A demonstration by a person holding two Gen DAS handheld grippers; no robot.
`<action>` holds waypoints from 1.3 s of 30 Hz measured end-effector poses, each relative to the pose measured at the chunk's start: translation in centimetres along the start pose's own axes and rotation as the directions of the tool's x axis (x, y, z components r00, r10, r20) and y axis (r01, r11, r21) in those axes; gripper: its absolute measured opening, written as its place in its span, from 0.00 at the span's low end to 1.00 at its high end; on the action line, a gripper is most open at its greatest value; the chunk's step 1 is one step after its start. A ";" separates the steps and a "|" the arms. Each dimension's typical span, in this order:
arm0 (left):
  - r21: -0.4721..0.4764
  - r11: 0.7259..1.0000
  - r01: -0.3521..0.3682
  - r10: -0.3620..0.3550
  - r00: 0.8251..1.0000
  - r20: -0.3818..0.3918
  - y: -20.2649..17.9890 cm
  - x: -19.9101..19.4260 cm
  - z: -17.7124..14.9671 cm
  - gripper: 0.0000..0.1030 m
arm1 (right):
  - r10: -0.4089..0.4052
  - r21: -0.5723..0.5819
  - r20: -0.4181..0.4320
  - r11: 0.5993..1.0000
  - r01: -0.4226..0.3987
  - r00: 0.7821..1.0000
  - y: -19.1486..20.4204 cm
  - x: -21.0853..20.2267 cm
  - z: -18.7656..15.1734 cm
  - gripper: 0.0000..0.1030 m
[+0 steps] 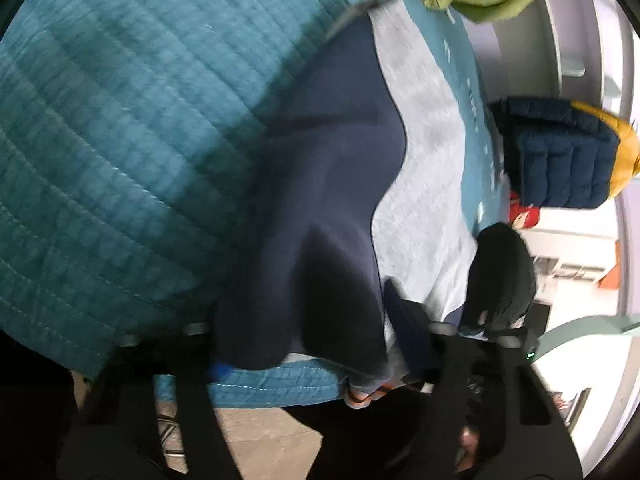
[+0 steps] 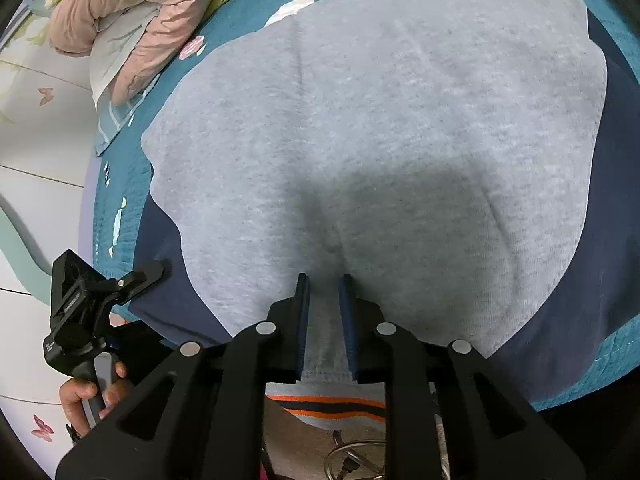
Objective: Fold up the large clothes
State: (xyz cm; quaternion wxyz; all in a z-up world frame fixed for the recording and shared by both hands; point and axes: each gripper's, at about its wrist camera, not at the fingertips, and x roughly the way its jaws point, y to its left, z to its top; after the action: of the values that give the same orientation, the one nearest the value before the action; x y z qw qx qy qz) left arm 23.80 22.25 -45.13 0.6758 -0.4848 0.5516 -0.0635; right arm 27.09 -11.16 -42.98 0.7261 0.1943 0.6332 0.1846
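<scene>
A grey sweatshirt (image 2: 360,120) with navy sleeves lies flat on the teal quilted bed cover (image 2: 248,12). Its orange-striped hem (image 2: 328,404) hangs over the near bed edge. My right gripper (image 2: 324,280) hovers over that hem, its blue pads a narrow gap apart, with grey cloth lying flat below and nothing pinched. In the blurred left wrist view, my left gripper (image 1: 308,344) is at the bed edge, and the navy sleeve (image 1: 328,200) bunches between its fingers. The right wrist view shows the left gripper (image 2: 148,272) on that sleeve (image 2: 168,292), with a hand (image 2: 92,396) holding it.
A rolled pink and green duvet (image 2: 132,12) lies at the head of the bed. A folded navy and yellow puffer jacket (image 1: 560,156) sits beyond the bed's far side. Bare floor (image 1: 260,432) and a metal stand base (image 2: 352,460) are below the near edge.
</scene>
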 end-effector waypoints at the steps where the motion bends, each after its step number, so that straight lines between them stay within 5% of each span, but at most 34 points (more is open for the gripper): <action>1: -0.001 1.000 0.008 -0.008 1.000 -0.004 0.1 -0.1 -0.1 0.29 | 0.003 0.002 0.002 1.000 -0.003 1.000 0.0 0.0 0.0 0.16; 6: 0.055 0.998 0.020 -0.019 1.000 -0.015 -1.6 -0.6 -0.2 0.27 | 0.011 0.008 0.004 1.000 -0.011 1.000 -0.2 0.0 -0.1 0.17; 8: 0.058 0.998 0.008 -0.007 1.000 -0.030 -1.8 -0.4 0.2 0.35 | 0.015 0.011 0.006 1.000 -0.015 1.000 -0.2 0.0 -0.1 0.17; 13: 0.023 1.000 -0.011 0.011 0.999 -0.043 -0.2 1.3 0.4 0.38 | 0.025 0.020 0.013 0.999 -0.026 1.000 -0.5 -0.1 -0.4 0.17; 15: 0.052 0.999 -0.008 0.009 0.999 -0.031 -0.5 1.0 0.3 0.37 | 0.030 0.018 0.014 0.999 -0.030 0.999 -0.7 -0.1 -0.4 0.17; 16: 0.106 0.994 -0.031 0.032 0.999 -0.015 -1.3 0.8 0.1 0.28 | 0.032 0.019 0.015 0.999 -0.033 0.999 -0.8 -0.2 -0.5 0.17; 20: 0.275 0.958 -0.079 0.067 0.996 0.052 -3.9 -0.5 -1.1 0.18 | 0.030 0.020 0.042 0.999 -0.031 0.999 -0.7 -0.8 -0.8 0.20; 26: 0.460 0.877 -0.138 0.092 0.988 0.122 -8.6 -1.7 -2.7 0.17 | 0.033 0.016 0.116 0.999 -0.035 0.993 -0.2 -2.0 0.1 0.20; 33: 0.540 0.834 -0.114 0.052 0.990 0.128 -13.1 -1.8 -3.3 0.17 | 0.049 0.030 0.167 0.998 -0.055 0.985 -0.2 -1.9 2.4 0.20; 39: 0.592 0.803 -0.074 0.013 0.994 0.107 -16.5 -0.8 -4.5 0.17 | 0.048 0.018 0.165 0.999 -0.051 0.985 -0.4 0.0 1.1 0.15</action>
State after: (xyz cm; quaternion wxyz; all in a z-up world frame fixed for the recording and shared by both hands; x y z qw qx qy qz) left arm 27.28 11.49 -32.27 0.8212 -0.2384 0.4809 -0.1938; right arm 28.17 -11.56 -43.12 0.7688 0.2325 0.5682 0.1790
